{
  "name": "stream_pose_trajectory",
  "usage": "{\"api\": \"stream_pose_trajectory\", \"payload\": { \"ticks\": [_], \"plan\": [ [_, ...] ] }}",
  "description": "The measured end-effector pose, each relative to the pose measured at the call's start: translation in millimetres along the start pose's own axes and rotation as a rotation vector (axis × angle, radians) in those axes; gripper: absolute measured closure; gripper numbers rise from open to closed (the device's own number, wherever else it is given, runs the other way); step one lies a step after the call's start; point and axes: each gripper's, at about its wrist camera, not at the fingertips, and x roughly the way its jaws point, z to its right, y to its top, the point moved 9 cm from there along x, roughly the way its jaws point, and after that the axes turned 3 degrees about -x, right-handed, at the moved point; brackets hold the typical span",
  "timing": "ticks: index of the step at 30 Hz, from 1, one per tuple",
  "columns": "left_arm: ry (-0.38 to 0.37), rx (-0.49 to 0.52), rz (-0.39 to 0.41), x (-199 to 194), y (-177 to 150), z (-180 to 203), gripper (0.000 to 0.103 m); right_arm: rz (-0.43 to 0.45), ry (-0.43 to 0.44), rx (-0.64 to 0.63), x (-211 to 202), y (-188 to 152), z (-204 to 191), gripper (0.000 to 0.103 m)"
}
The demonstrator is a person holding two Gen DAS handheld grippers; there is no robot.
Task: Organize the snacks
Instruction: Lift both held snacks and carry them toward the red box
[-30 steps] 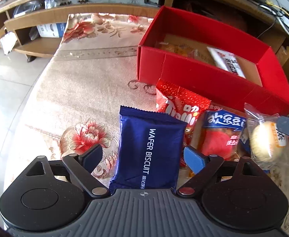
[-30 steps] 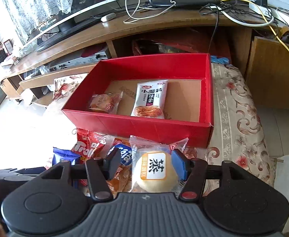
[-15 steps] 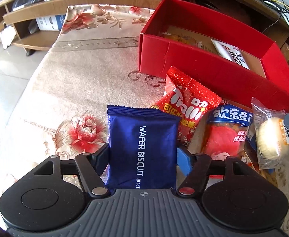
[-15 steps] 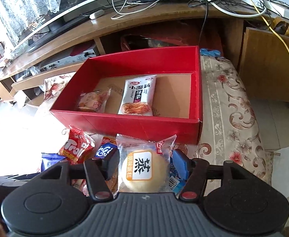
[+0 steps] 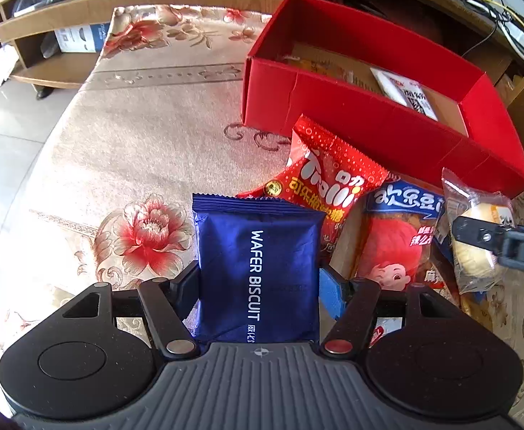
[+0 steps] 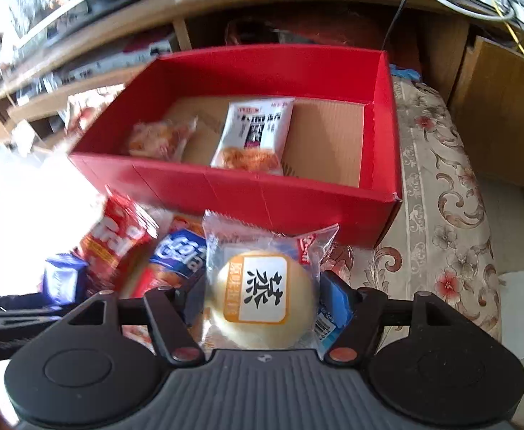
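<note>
Snacks are lying in a loose heap at the lower middle of both views, just in front of the red box point(image 6: 247, 186), probably waiting to go in. The left gripper point(image 5: 258, 283) is pinching the blue wafer biscuit pack point(image 5: 258, 268) by its sides. The right gripper point(image 6: 262, 297) is opening its jaws around the wrapped bun point(image 6: 262, 294), perhaps to regrip.

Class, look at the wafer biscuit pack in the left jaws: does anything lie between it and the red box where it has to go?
Yes. The red Trolli bag lies on the table between the wafer pack and the box's near wall. That wall is upright too, so the pack probably has to be lifted over both.
</note>
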Motion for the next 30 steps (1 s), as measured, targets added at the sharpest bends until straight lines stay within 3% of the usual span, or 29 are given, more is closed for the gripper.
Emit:
{"api": "stream_pose_trajectory", "payload": {
  "ticks": [6,15,30],
  "plan": [
    [0.003,0.025,0.0,2,0,2,0.026,0.006,-0.015,-0.032,-3,-2,-1,0.047],
    [0.015,0.041,0.002,-4,-5,1,0.031,0.014,-0.016,-0.053,-17,-10,-7,0.048],
    [-0.065,0.049,0.051,-33,-8,18,0.031,0.081,0.024,-0.036,-55,-22,-19,0.048]
  ]
}}
